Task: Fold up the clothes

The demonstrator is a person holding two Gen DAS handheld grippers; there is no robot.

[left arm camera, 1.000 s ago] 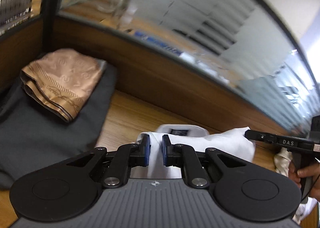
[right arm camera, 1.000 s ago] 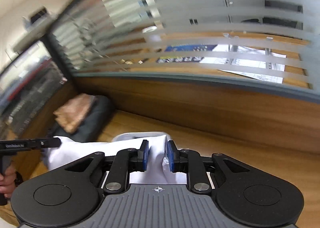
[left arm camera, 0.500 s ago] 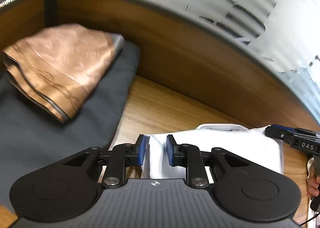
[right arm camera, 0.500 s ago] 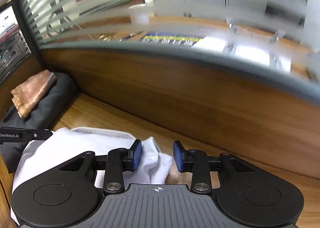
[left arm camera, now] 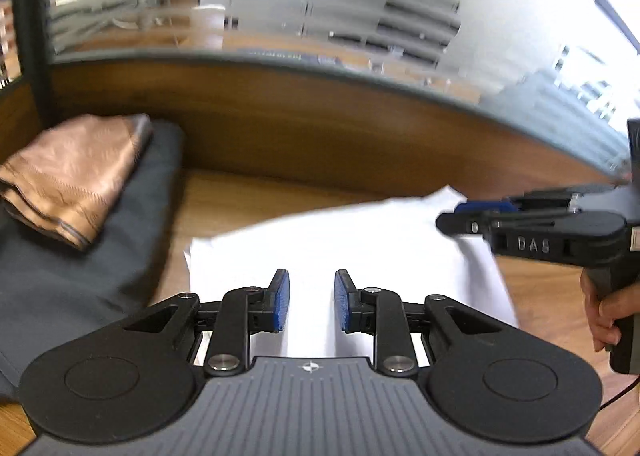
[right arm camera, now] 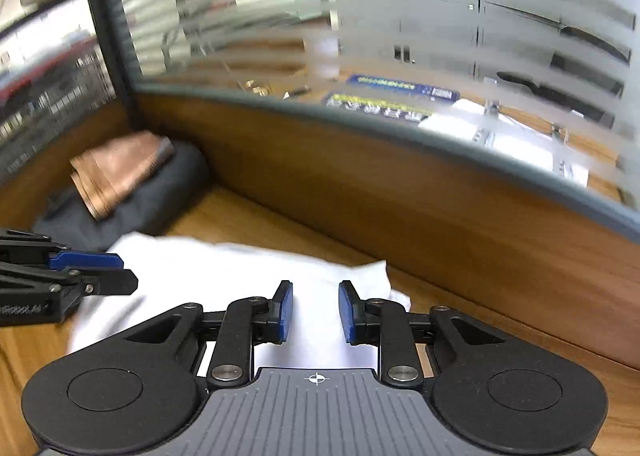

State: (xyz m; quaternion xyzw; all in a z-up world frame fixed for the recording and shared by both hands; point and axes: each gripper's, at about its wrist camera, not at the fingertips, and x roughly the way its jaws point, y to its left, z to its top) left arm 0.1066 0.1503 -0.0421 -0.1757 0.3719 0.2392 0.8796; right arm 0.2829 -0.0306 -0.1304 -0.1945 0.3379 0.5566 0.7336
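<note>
The white garment (left arm camera: 360, 240) lay folded flat on the desk (left arm camera: 248, 196); both the left tool (left arm camera: 308, 304) and right tool (right arm camera: 316, 312) hovered spread, gripping nothing; probably only stacking remained.

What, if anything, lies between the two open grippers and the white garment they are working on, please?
Nothing visible does. The left gripper and right gripper both hang open directly over the white garment, with only bare cloth between the fingers. The folded tan cloth on the dark grey garment lies off to the left, apart from it.
</note>
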